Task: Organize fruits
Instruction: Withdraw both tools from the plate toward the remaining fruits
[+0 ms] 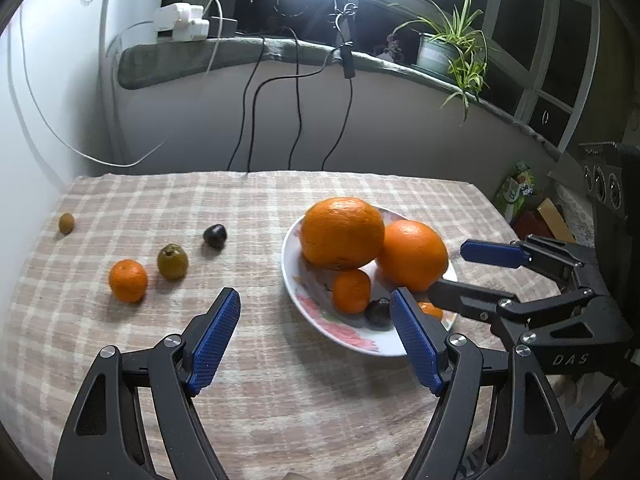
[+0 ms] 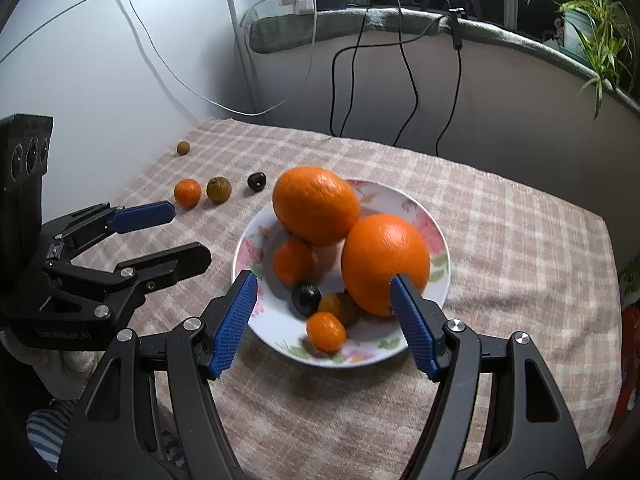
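Both grippers' fingers (image 2: pixel 412 320) are spread and hold nothing; the small round mandarin (image 1: pixel 128 281) left of the plate (image 1: pixel 292 276) is soft, so pinch its middle gently.

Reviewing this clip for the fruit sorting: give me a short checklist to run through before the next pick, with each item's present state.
1. Left hand-held gripper free: ok, jaws open, nothing between them.
2. Right hand-held gripper free: ok, jaws open over the plate, pads touching no fruit.
3. Fruit left on the cloth: not ok, a small orange, a green-brown fruit, a dark fruit and a small brown fruit lie outside the plate.
4. Pile stable: cannot tell; the top large orange rests on other fruit and leans on the second large orange.
5. Room in the plate: cannot tell, only small bare patches show.
6. Path to the loose fruit: ok, bare cloth ahead of the left hand-held gripper.
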### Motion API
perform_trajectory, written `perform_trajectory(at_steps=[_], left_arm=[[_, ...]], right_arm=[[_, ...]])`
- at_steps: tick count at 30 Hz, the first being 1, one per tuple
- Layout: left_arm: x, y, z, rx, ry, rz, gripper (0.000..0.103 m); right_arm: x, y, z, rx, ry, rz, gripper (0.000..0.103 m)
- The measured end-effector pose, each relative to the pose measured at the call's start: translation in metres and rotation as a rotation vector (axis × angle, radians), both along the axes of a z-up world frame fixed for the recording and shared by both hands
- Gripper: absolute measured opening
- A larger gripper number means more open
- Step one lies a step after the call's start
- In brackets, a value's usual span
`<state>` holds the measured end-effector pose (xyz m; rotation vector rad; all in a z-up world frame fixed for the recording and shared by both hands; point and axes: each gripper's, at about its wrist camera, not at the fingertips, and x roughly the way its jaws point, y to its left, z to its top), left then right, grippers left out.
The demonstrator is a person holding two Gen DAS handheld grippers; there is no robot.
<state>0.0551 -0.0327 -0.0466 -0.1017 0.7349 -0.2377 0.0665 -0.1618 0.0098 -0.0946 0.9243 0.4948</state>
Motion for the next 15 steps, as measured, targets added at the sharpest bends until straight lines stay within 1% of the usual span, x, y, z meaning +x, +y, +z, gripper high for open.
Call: perform_trajectory(at_steps=[5,15], left_arm=[[0.0,0.011,0.001,0.013,-0.006,0.024,0.077],[0.003,0.051,-0.006,0.027,0.009,0.101,0.077]], right_arm=[[0.006,0.011,0.005,-0.001,-0.02,0.01,0.072],[0.025,0.036,0.012,0.067,-0.048,0.026,0.072]])
